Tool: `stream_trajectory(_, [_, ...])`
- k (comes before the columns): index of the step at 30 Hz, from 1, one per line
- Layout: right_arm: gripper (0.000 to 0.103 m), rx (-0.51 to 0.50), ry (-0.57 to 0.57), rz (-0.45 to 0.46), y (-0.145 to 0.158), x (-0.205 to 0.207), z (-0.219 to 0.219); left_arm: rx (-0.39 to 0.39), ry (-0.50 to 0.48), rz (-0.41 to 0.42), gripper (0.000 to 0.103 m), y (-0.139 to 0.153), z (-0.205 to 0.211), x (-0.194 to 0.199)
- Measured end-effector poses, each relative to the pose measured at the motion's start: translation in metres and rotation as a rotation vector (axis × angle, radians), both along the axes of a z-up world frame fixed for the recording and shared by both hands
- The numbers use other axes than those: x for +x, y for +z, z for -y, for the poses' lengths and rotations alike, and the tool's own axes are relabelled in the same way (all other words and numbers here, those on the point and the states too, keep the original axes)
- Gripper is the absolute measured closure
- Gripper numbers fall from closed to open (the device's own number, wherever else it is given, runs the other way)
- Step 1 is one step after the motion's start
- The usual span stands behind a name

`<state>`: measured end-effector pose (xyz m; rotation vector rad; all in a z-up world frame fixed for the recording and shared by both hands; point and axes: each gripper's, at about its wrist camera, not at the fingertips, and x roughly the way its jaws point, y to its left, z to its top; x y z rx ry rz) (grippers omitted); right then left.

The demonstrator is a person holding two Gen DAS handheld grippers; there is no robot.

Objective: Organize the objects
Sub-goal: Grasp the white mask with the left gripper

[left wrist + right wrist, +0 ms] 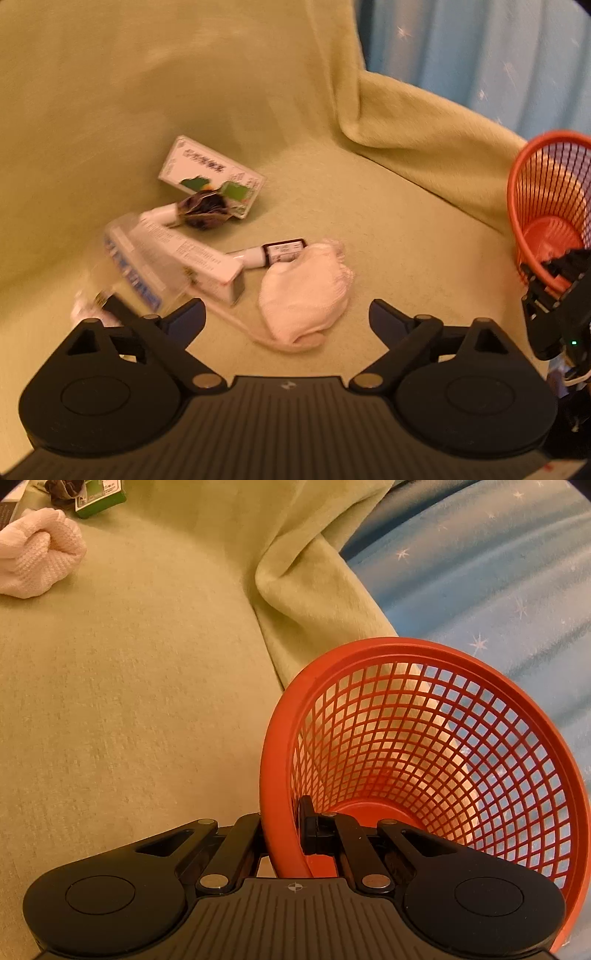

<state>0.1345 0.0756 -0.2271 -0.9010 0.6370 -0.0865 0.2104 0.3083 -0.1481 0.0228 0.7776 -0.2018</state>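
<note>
A pale pink knitted cloth lies bunched on the green cover, just ahead of my left gripper. That gripper is open wide, and the cloth's near end reaches in between the fingers without touching them. Left of the cloth lie a long white box, a clear blue-printed box, a small white tube, a dark crumpled wrapper and a white-and-green box. My right gripper is shut on the near rim of a tilted orange mesh basket, which holds nothing.
The green cover rises into a backrest behind the objects and folds over an armrest next to the basket. Blue fabric with white stars hangs beyond it. The basket and the right gripper sit at the far right.
</note>
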Motion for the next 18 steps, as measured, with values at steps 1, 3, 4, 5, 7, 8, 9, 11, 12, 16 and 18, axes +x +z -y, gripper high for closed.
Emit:
stream_trajectory(1, [0.103, 0.005, -0.001, 0.001, 0.001, 0.0, 0.0, 0.01, -0.016, -0.002, 0.013, -0.003, 0.006, 0.004])
stream_trajectory(3, [0.103, 0.009, -0.002, 0.001, 0.001, 0.001, 0.001, 0.04, -0.047, -0.01, 0.017, -0.011, 0.016, 0.013])
stream_trajectory(4, [0.103, 0.009, 0.0, 0.0, 0.0, 0.001, 0.001, 0.056, -0.064, -0.016, 0.019, -0.015, 0.021, 0.017])
stream_trajectory(5, [0.103, 0.009, 0.0, -0.001, 0.0, 0.001, 0.001, 0.075, -0.078, -0.019, 0.022, -0.019, 0.025, 0.02])
stream_trajectory(7, [0.103, 0.016, -0.002, 0.0, 0.001, 0.0, 0.003, 0.119, -0.098, -0.016, 0.028, -0.025, 0.033, 0.023])
stream_trajectory(8, [0.103, 0.022, -0.004, 0.001, 0.002, 0.0, 0.003, 0.137, -0.105, -0.016, 0.033, -0.028, 0.036, 0.025])
stream_trajectory(9, [0.103, 0.027, -0.007, 0.002, 0.003, -0.001, 0.003, 0.152, -0.11, -0.017, 0.039, -0.03, 0.039, 0.026])
stream_trajectory(11, [0.103, 0.033, -0.009, 0.004, 0.004, 0.0, 0.004, 0.188, -0.12, -0.022, 0.048, -0.035, 0.043, 0.029])
stream_trajectory(12, [0.103, 0.032, -0.007, 0.004, 0.004, 0.001, 0.004, 0.206, -0.121, -0.022, 0.053, -0.036, 0.044, 0.03])
stream_trajectory(16, [0.103, 0.034, -0.003, -0.008, 0.004, 0.0, 0.003, 0.221, -0.123, -0.027, 0.066, -0.038, 0.047, 0.035])
stream_trajectory(18, [0.103, 0.038, -0.003, -0.009, 0.004, -0.003, 0.004, 0.236, -0.131, -0.033, 0.077, -0.039, 0.048, 0.037])
